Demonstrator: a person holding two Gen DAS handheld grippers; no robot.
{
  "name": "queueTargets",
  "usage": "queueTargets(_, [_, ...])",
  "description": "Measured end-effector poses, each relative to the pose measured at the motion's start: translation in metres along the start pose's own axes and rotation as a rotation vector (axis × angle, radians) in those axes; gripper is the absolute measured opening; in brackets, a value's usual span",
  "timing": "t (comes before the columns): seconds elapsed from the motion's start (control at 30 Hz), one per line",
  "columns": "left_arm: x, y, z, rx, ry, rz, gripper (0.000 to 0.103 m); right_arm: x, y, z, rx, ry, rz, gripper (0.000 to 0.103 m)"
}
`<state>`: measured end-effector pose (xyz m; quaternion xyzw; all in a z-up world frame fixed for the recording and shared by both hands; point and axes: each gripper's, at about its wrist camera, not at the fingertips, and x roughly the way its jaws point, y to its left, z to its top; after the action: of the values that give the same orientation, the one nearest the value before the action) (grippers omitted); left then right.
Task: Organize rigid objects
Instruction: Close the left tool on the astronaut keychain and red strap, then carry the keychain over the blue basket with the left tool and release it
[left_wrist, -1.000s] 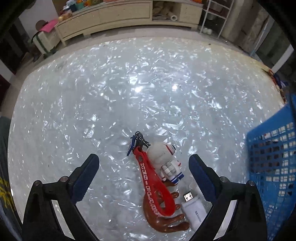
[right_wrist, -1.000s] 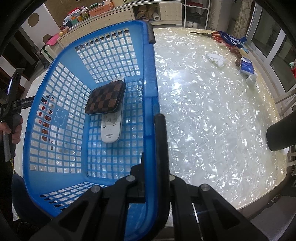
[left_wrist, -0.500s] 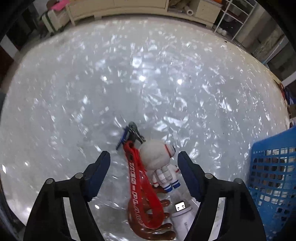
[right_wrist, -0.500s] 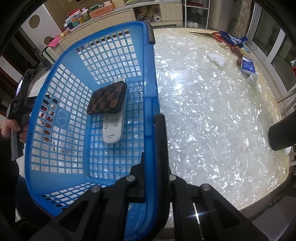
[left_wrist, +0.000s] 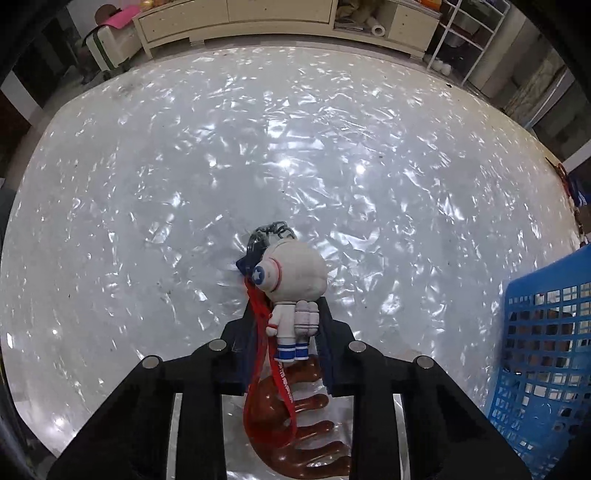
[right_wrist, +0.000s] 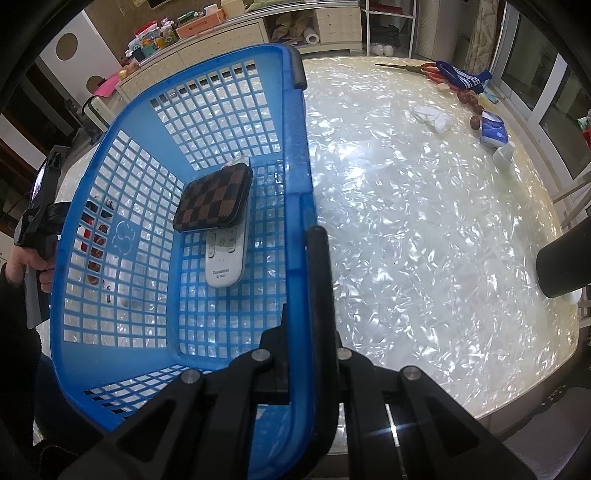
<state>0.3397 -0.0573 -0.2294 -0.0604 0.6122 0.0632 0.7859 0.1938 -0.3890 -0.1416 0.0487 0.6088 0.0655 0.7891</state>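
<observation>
At the left, the left gripper (left_wrist: 286, 332) is clamped on the body of a white astronaut keychain (left_wrist: 293, 291), its head and chain sticking out past the pads; its red strap (left_wrist: 267, 373) hangs down over a brown comb (left_wrist: 310, 432) on the pearly table (left_wrist: 295, 147), though whether the figure is lifted clear is hard to judge. Further right, the right gripper (right_wrist: 303, 295) is closed on the blue basket (right_wrist: 295, 206) wall. Inside lie a checkered case (right_wrist: 214, 199) atop a white remote (right_wrist: 225, 258).
</observation>
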Motion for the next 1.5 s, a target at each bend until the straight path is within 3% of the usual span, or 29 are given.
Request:
queueTargets(0.4, [-0.008, 0.026, -0.004, 0.021, -0.036, -0.007, 0.029, 0.0, -0.001, 0.001, 0.001, 0.003, 0.0, 0.006])
queueTargets(0.8, [-0.072, 0.022, -0.006, 0.137, -0.154, -0.028, 0.029, 0.0, -0.002, 0.001, 0.006, 0.005, -0.004, 0.006])
queueTargets(0.97, [-0.105, 0.009, -0.007, 0.235, -0.205, -0.035, 0.029, 0.001, -0.003, 0.001, 0.005, 0.006, -0.005, 0.006])
queueTargets(1.23, [-0.148, -0.029, -0.026, 0.472, -0.283, -0.029, 0.029, 0.001, -0.003, 0.0, 0.004, 0.01, -0.012, 0.005])
queueTargets(1.5, [-0.185, -0.079, -0.058, 0.738, -0.339, -0.107, 0.029, -0.001, -0.002, -0.001, 0.011, 0.01, -0.016, 0.005])
